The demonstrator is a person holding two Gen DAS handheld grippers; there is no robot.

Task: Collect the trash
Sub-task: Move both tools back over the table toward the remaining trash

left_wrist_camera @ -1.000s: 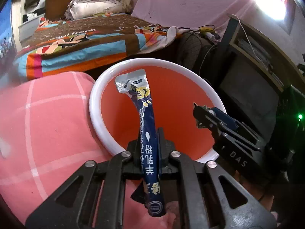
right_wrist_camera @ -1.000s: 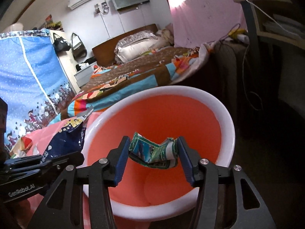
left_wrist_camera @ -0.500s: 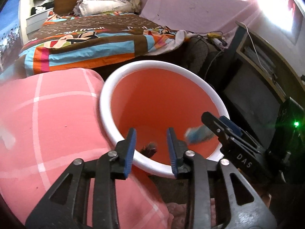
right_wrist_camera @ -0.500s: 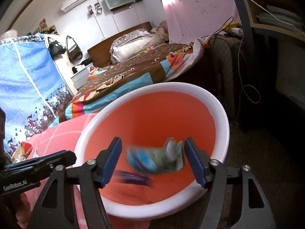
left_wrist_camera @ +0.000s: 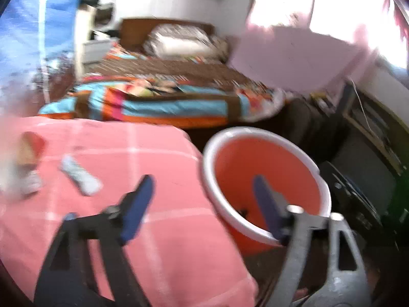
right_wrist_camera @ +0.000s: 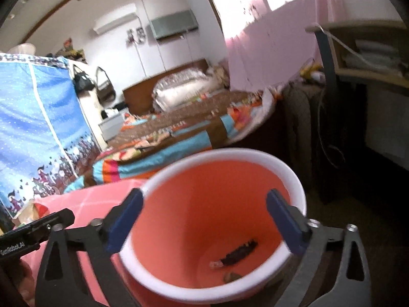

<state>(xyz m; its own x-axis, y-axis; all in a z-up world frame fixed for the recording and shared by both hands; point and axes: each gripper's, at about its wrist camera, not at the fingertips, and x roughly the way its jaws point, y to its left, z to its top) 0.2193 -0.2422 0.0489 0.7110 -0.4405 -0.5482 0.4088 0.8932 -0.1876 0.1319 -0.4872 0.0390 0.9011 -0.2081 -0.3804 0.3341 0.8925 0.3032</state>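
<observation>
Right beside the pink tablecloth's [left_wrist_camera: 143, 153] right edge stands the orange bin [right_wrist_camera: 294, 176], wrappers [right_wrist_camera: 239, 252] lying at its bottom. Both the left gripper [left_wrist_camera: 204, 202] and right gripper [right_wrist_camera: 204, 220] hang empty, jaws spread wide; a white wrapper [left_wrist_camera: 80, 176] lies far left on the cloth.

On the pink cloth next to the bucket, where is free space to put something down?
The pink cloth is bare from the white wrapper across to the bucket, and nearer, around the open left gripper. The far left edge is crowded: the wrapper and a blurred red-and-tan packet.
</observation>
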